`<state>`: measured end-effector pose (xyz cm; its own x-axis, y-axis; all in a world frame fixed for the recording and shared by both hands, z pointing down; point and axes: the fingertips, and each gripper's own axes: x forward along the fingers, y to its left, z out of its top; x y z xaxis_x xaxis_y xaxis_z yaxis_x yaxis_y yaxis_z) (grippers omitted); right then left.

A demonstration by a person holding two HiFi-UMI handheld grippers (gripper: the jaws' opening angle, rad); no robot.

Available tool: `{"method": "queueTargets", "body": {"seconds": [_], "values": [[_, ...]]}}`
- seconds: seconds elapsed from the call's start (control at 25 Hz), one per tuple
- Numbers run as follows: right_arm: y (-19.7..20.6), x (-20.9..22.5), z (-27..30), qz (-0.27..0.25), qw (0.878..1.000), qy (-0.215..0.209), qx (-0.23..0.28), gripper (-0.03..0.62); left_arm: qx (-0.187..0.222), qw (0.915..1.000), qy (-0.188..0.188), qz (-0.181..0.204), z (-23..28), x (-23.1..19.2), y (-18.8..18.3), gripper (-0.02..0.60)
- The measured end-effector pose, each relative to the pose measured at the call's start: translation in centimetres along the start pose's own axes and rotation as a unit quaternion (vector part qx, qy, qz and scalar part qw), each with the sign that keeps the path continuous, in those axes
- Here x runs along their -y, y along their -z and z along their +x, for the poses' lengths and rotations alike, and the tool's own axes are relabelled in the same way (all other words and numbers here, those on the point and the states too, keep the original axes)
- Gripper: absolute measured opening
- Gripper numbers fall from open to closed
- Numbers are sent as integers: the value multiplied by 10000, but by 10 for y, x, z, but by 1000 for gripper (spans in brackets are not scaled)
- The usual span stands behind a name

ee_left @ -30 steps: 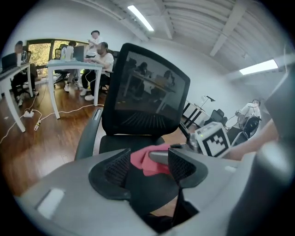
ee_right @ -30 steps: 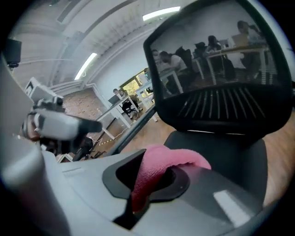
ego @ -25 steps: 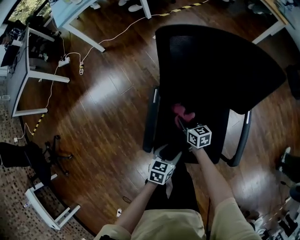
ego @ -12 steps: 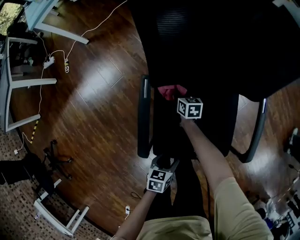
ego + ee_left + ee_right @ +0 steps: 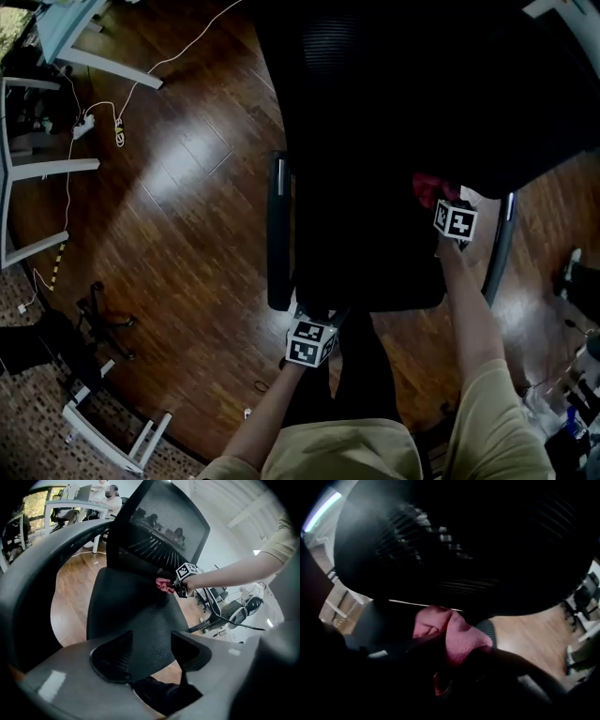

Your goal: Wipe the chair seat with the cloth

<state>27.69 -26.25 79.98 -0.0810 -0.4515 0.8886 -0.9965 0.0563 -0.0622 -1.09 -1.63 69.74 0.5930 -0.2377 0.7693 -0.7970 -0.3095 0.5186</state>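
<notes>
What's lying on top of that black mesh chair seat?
A crumpled pink cloth, clamped in the right tongs, is at the black mesh seat's back right corner. From overhead, the black mesh backrest covers the seat's rear strip, so anything there is hidden.

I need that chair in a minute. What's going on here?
A person with a gripper in each hand is cleaning a black office chair. The right gripper is shut on a pink cloth and presses it to the back right corner of the seat, just under the backrest. The left gripper sits at the seat's front edge with its jaws apart.
</notes>
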Motion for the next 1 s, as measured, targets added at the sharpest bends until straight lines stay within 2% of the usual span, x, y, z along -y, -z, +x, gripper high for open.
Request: {"method": "queueTargets", "body": {"seconds": [0.08,0.12,0.2,0.28,0.32,0.36,0.44,0.56,0.68,0.76,0.8,0.88,0.92,0.96,1.0], "values": [[3,-88,-4,-45,9927,-1201,34,17,-77,10000,4,53,1,-2,-1,249],[7,-142,-10,-132,9823,-1870,46,17,-152,9999,5,51,1,-2,2,249],[10,-252,-24,-454,9533,-2984,104,17,-328,9995,-12,-6,0,-5,9,249],[10,-341,-31,-643,9264,-3706,175,17,-486,9988,-54,-22,-1,-8,14,249],[13,-370,-30,-657,9203,-3853,157,17,-552,9985,-59,-24,-2,-8,16,249],[18,-390,-26,-644,9203,-3858,95,17,-611,9981,-41,-57,-3,-8,19,249],[33,-400,-10,-655,9315,-3577,-89,17,-722,9970,68,-257,-3,-6,26,247],[41,-351,7,-613,9537,-2940,-141,17,-876,9918,445,-817,0,-3,37,218],[40,-224,16,-200,9818,-1887,-119,17,-876,9851,765,-1267,7,4,41,215],[44,-116,10,-114,9956,-896,-241,17,-864,9842,872,-1274,13,10,38,215],[48,-61,2,-170,9986,-304,-388,17,-886,9842,925,-1220,17,14,36,215],[58,33,-18,-324,9936,796,-735,17,-978,9830,1070,-1129,24,22,36,215],[60,59,-25,-346,9901,1057,-853,17,-1020,9816,1158,-1124,27,26,38,215],[59,68,-29,-331,9893,1093,-902,17,-1046,9801,1238,-1145,29,29,40,215],[56,62,-30,-306,9912,950,-870,17,-1067,9786,1298,-1189,29,32,43,215]]}}
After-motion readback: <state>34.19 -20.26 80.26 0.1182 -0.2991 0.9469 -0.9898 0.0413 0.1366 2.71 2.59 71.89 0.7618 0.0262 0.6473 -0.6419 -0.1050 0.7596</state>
